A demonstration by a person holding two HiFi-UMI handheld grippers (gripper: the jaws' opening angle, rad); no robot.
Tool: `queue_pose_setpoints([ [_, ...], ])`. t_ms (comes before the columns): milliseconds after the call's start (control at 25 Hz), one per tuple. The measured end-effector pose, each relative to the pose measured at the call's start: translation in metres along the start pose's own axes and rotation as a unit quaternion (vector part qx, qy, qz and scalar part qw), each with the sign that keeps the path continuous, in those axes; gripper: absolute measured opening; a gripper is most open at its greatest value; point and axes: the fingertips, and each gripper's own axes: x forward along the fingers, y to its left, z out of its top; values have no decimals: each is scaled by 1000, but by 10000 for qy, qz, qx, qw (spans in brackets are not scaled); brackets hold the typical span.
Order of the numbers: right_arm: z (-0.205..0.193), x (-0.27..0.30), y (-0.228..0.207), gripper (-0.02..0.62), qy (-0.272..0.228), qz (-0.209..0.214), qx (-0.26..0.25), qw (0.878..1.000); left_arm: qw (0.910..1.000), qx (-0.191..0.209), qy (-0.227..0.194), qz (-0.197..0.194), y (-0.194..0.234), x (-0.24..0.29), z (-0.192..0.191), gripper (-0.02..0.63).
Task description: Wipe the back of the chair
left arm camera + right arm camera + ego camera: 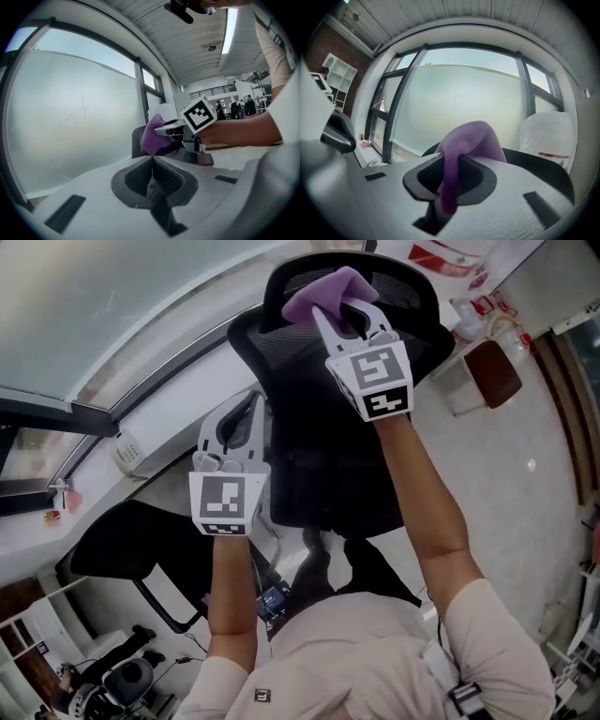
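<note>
A black mesh office chair (pixel 337 456) stands below me, its back toward the window. My right gripper (pixel 349 317) is shut on a purple cloth (pixel 323 292), which rests at the top edge of the chair back. In the right gripper view the cloth (pixel 471 140) bulges out of the jaws above the chair's black rim (pixel 546 171). My left gripper (pixel 242 418) hovers beside the left edge of the chair back. Its jaws (pixel 152 161) are shut with nothing between them. From the left gripper view I see the right gripper (pixel 171 131) and the cloth (pixel 150 136).
A large frosted window (pixel 459 108) and its white sill (pixel 178 390) run behind the chair. A second black chair (pixel 141 545) stands at lower left. A brown-seated stool (pixel 497 371) and a white bag (pixel 546 136) are at the right.
</note>
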Motion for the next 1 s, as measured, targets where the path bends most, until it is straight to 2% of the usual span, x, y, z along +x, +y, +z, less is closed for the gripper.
queue_pose_setpoints([
  [200, -6, 34, 3, 51, -49, 150, -191, 9997, 10000, -26, 13, 96, 4, 14, -7, 9],
  [440, -13, 38, -11, 52, 16, 69, -340, 9994, 9996, -42, -65, 262, 11, 29, -5, 9],
  [720, -49, -7, -78, 52, 598, -502, -311, 9965, 9997, -44, -141, 197, -2, 65, 23, 9],
  [840, -58, -44, -110, 52, 684, -823, -230, 9940, 9993, 109, -317, 150, -11, 85, 41, 9],
  [1000, -65, -73, -127, 51, 736, -1028, -206, 9918, 9992, 166, -365, 2, -28, 106, 56, 9],
])
